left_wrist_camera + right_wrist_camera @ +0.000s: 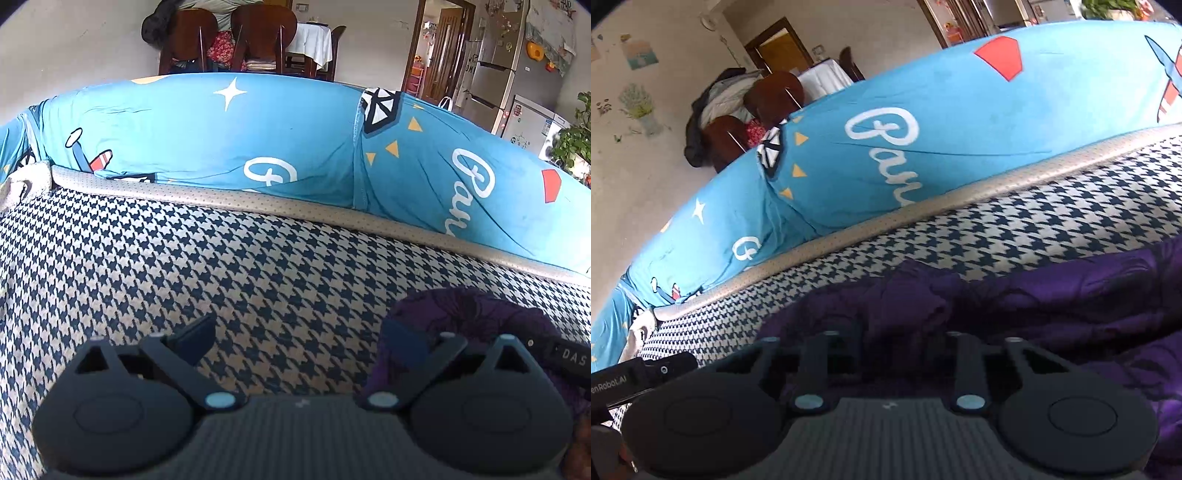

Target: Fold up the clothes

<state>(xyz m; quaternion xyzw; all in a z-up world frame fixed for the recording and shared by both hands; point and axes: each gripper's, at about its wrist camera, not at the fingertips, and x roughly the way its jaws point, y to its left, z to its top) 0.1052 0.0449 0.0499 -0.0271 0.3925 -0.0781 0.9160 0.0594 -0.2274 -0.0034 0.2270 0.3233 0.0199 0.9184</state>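
Note:
A dark purple garment [1015, 295] lies crumpled on a houndstooth-covered sofa seat [221, 277]. In the left wrist view its edge [461, 310] shows at the lower right. My left gripper [299, 339] is open and empty, low over the seat; its right finger [402, 343] is at the garment's left edge. My right gripper [890, 354] sits low against the purple cloth; its fingers are dark against the cloth and hard to make out. The other gripper's body [642, 373] shows at the left of the right wrist view.
A blue printed backrest cushion [258, 129] runs along the back of the seat, with a grey piped edge [258, 201] below it. Behind are wooden chairs [229, 40], a table with a white cloth [314, 40], a fridge [498, 74] and a plant [572, 140].

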